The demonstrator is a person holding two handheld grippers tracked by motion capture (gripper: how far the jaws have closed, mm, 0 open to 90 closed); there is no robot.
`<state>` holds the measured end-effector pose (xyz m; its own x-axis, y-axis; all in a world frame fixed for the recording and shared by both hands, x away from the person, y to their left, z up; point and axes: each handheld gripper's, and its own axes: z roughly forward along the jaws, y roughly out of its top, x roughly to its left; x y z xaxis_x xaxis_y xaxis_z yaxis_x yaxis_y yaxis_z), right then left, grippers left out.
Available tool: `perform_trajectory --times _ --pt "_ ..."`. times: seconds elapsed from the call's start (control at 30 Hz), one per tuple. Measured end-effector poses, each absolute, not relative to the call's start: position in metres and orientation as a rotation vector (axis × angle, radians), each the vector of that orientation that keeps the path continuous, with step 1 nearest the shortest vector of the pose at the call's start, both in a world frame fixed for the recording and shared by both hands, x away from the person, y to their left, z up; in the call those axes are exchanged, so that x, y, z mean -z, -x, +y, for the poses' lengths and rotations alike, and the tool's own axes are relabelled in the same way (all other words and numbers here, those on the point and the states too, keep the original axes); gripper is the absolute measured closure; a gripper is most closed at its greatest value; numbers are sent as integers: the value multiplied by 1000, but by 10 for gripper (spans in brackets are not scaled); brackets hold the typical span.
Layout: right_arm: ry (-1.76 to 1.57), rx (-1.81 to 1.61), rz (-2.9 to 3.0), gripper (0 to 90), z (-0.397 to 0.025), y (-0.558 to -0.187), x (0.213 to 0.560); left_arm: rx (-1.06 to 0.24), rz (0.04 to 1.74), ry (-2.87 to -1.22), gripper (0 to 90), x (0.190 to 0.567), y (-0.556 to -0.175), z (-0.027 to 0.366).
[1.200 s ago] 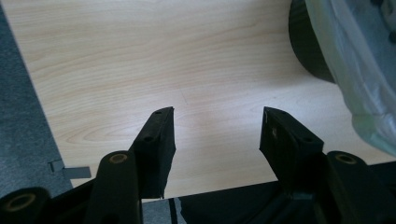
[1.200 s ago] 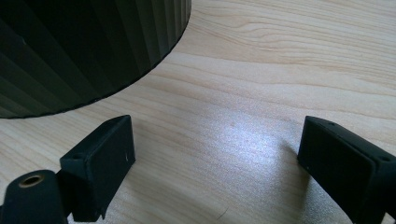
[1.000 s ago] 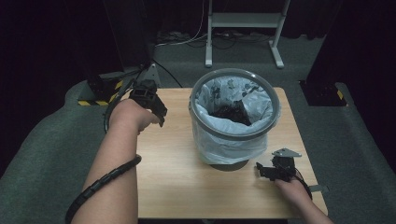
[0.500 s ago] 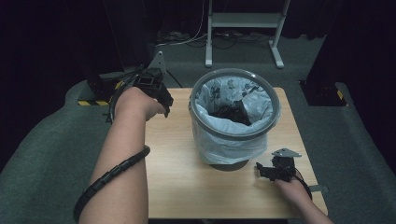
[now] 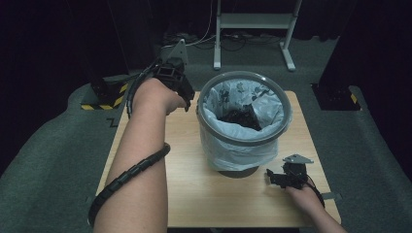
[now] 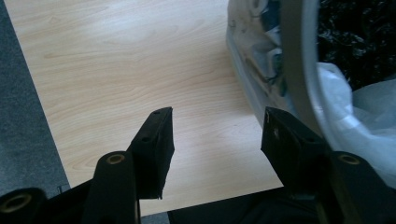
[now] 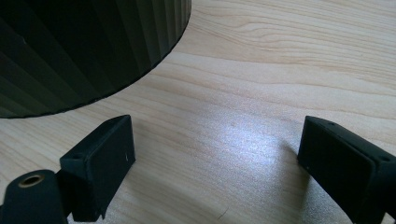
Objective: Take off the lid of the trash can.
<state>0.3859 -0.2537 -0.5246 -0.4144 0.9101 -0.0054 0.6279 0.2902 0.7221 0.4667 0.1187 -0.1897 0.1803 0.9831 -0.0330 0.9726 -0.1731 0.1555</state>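
Grey-rimmed bin (image 5: 244, 124) stands upright mid-table (image 5: 145, 145), mouth up, its pale liner bag (image 5: 233, 145) folded over the rim; left gripper (image 5: 182, 94) hangs wide-jawed just beside the rim's left, empty; right gripper (image 5: 279, 178) rests wide apart near the bin's dark ribbed base, empty.

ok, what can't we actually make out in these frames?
- Dark contents inside the bin: high view, too dark and small to identify.
- Bin base: high view, hidden by the overhanging bag.
- Left hand-held gripper jaw tips: high view, too small; left gripper view shows them open.
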Motion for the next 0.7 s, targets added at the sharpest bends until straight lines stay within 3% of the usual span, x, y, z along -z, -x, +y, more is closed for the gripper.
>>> perform_trajectory --times 0.7 --pt "-1378 -911 2146 105 -254 -386 525 -131 1850 -2320 459 189 -478 83"
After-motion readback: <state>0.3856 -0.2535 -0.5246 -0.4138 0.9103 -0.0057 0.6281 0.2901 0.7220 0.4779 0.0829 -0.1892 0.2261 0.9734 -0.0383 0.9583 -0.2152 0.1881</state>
